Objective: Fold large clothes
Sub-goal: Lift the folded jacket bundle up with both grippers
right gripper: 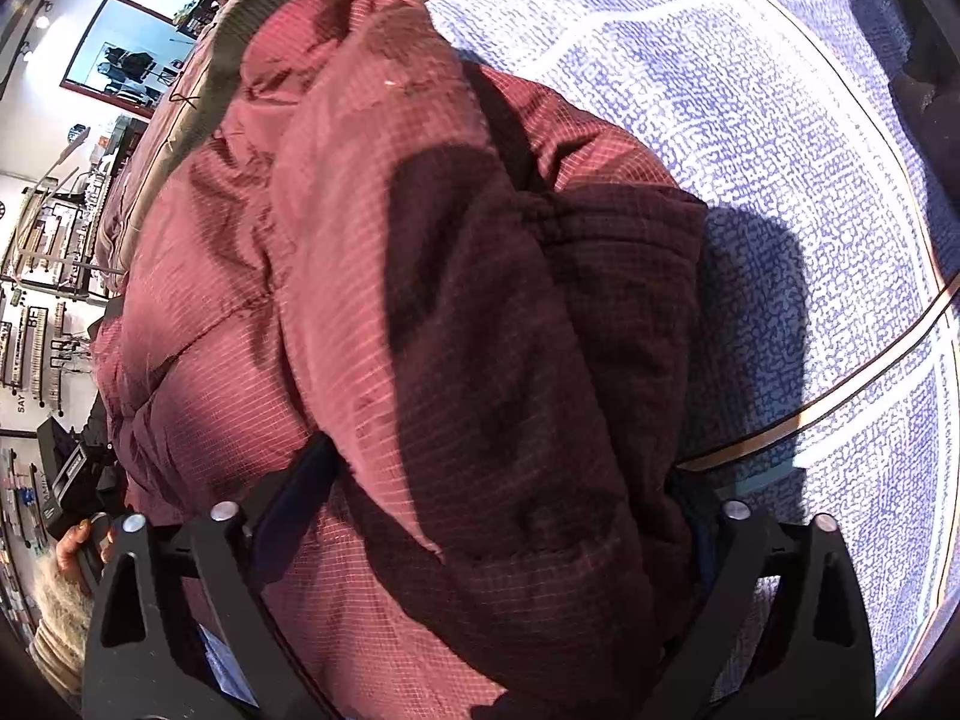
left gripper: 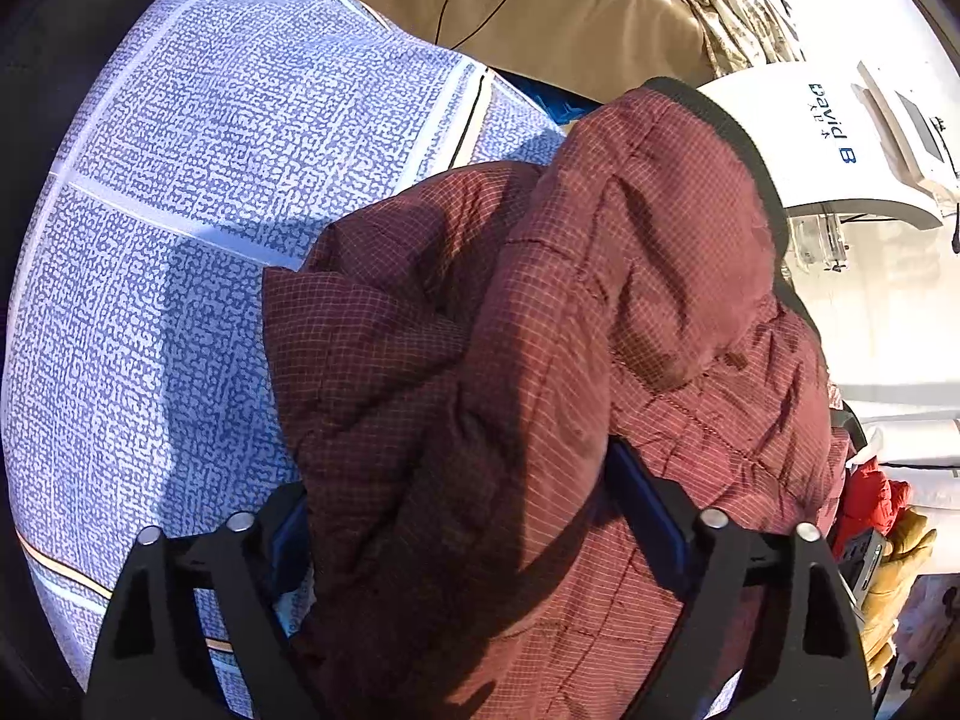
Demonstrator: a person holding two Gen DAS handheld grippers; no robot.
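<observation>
Your left claw [left gripper: 480,516] is matte black plastic, with blue pads on its fingers [left gripper: 648,510] and round silver screws on top. Your right claw [right gripper: 504,504] looks the same: black triangular frame, silver screws, dark blue pads.

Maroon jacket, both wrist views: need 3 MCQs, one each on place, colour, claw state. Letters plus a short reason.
1. Where does the maroon jacket lie?
A. On the blue-and-white patterned cover
B. On a bare wooden floor
C. On a hanger

2. What colour is the lettering on the white panel behind the jacket in the left wrist view?
A. Red
B. Dark blue
C. Green

3. How do the left claw and right claw stand?
A. Both shut with nothing in them
B. Only the left has fabric in it
C. Each spread wide, with jacket fabric bulging between its fingers

Key: 1 A, the patterned cover spreads out around the jacket. 2 B, the letters read dark blue. 3 C, both views show fingers far apart on either side of a bulge of maroon fabric.
</observation>
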